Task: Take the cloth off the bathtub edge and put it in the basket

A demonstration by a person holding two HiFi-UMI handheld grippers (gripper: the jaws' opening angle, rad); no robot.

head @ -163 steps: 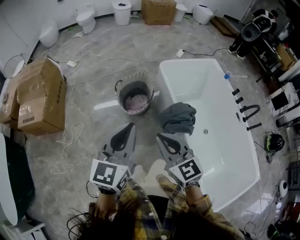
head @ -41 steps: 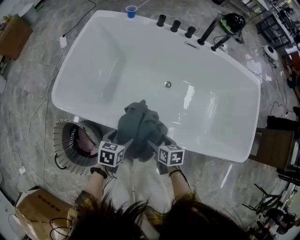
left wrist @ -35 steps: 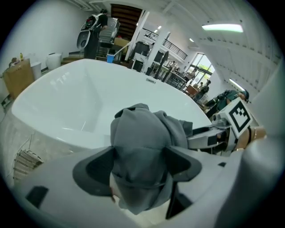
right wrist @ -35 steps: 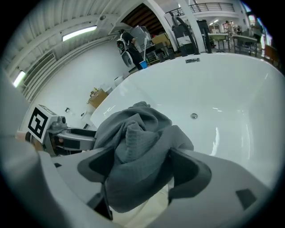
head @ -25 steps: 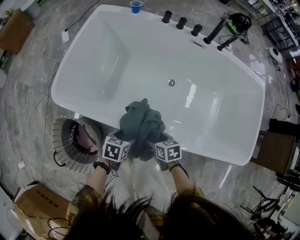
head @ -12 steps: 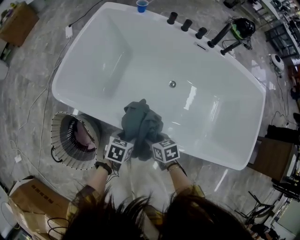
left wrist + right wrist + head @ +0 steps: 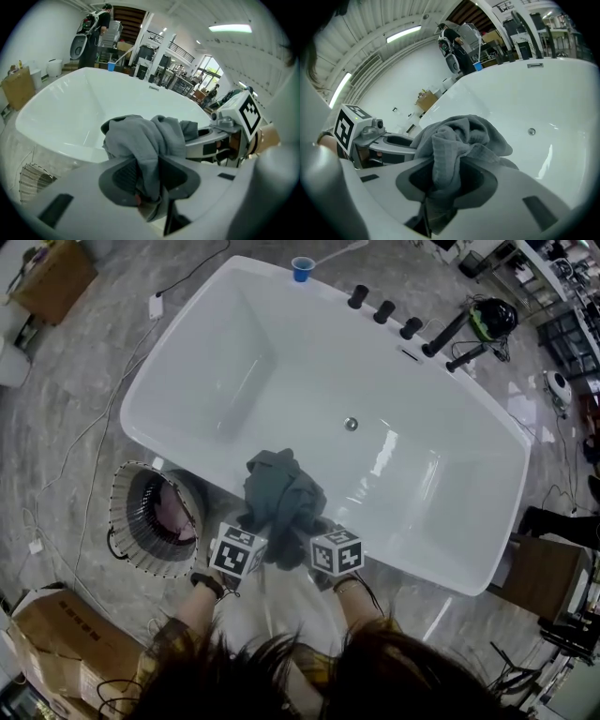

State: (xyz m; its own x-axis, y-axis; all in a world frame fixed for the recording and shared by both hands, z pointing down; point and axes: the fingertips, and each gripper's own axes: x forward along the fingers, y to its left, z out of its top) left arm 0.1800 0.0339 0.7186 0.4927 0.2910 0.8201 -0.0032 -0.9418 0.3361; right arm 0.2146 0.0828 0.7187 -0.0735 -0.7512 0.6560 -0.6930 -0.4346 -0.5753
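Cloth (image 7: 283, 502): dark grey, crumpled into a tall bunch at the near rim of your white bathtub (image 7: 309, 362), left of its middle. Your left claw (image 7: 147, 180) and right claw (image 7: 445, 180) have just been closing; each pinches a near fold. Basket (image 7: 117, 521): round, wire-ribbed, on the floor just left of the cloth, pinkish stuff inside.
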